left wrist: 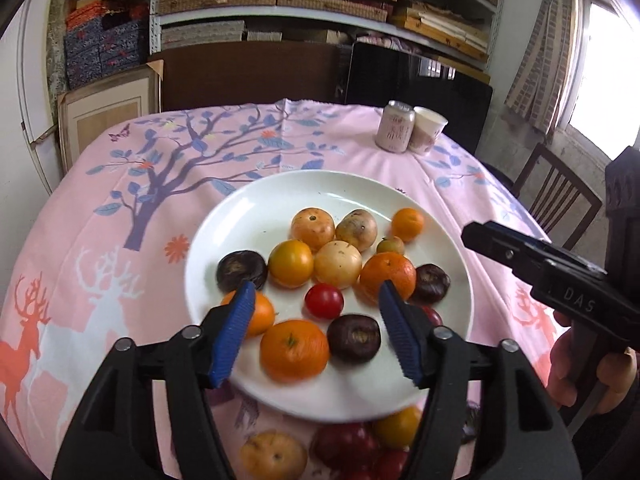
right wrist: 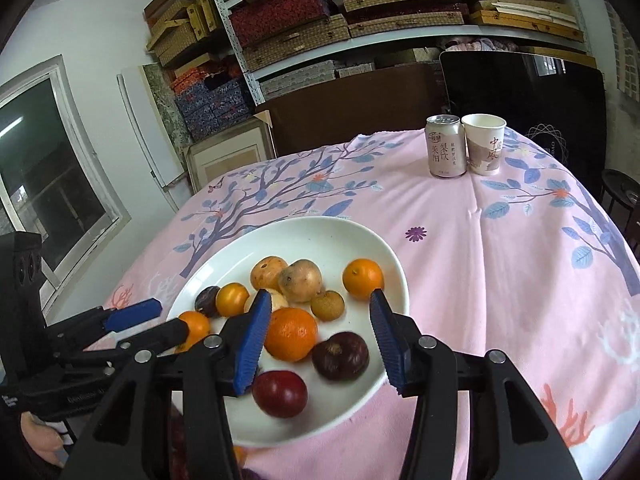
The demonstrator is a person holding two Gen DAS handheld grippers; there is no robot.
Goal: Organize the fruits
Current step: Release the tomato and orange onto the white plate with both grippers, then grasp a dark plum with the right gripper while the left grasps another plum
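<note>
- While both grippers hang over the plate (left wrist: 256, 216), neither holds anything: the left gripper (left wrist: 318, 336) has its jaws parted with empty air between the blue pads, and the right gripper (right wrist: 318, 342) stands likewise released and empty.
- The fruits sit mostly on the white plate, on the pink cloth (right wrist: 500, 280): oranges, yellow fruits, dark purple ones and a red tomato (left wrist: 324, 300).
- More fruits (left wrist: 360, 444) lie off the plate on the cloth at its near rim, partly hidden under the left gripper; these appear to be what is left to gather.
- In the left view, a large orange (left wrist: 294, 350) and a purple fruit (left wrist: 354, 338) lie under the gap between the left pads, untouched.
- In the right view, an orange (right wrist: 291, 334) and a purple fruit (right wrist: 340, 355) lie below that gripper's gap, also untouched.
- Handling judgement: the fruits look light, round and apt to roll; the tomato looks soft-skinned and easily bruised, the oranges firmer.
- Recommended hold: across the widest part of each fruit, pads on opposite sides, with gentle closing only.
- Risk: neighbours touch each other on the plate, so a pad pushed between them may nudge one toward the rim.
- A can (right wrist: 446, 146) and a paper cup (right wrist: 484, 144) stand side by side at the far edge, well apart from the work.
</note>
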